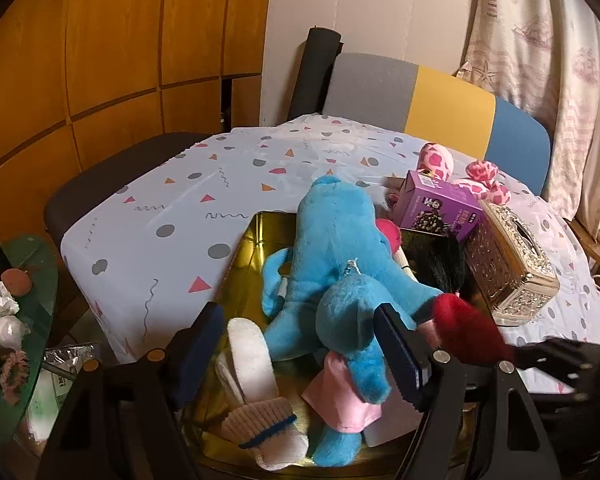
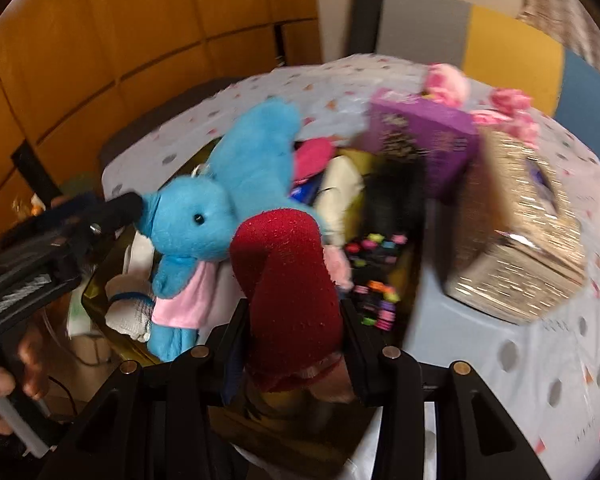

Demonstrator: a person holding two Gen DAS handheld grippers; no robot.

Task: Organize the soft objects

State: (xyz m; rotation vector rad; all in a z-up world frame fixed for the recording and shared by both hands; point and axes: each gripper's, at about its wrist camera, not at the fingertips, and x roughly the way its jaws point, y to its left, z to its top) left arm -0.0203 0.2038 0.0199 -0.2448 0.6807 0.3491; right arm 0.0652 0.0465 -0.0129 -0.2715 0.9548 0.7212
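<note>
A blue plush animal (image 1: 336,256) in a pink shirt lies in a gold tin box (image 1: 256,240) on the table; it also shows in the right wrist view (image 2: 220,200). My left gripper (image 1: 300,344) is open, its fingers on either side of the plush's head without squeezing it; one fingertip (image 2: 120,208) touches the head in the right wrist view. My right gripper (image 2: 292,332) is shut on a dark red sock (image 2: 288,280), held just over the box; the sock also shows in the left wrist view (image 1: 468,328). A white sock (image 1: 256,364) lies in the box.
A purple carton (image 1: 440,208) and an ornate silver tissue box (image 1: 508,268) stand right of the gold box. A pink spotted plush (image 1: 460,172) lies behind them. The patterned tablecloth (image 1: 172,208) spreads left. A striped chair back (image 1: 440,100) stands behind. A cluttered glass side table (image 1: 12,312) is at the far left.
</note>
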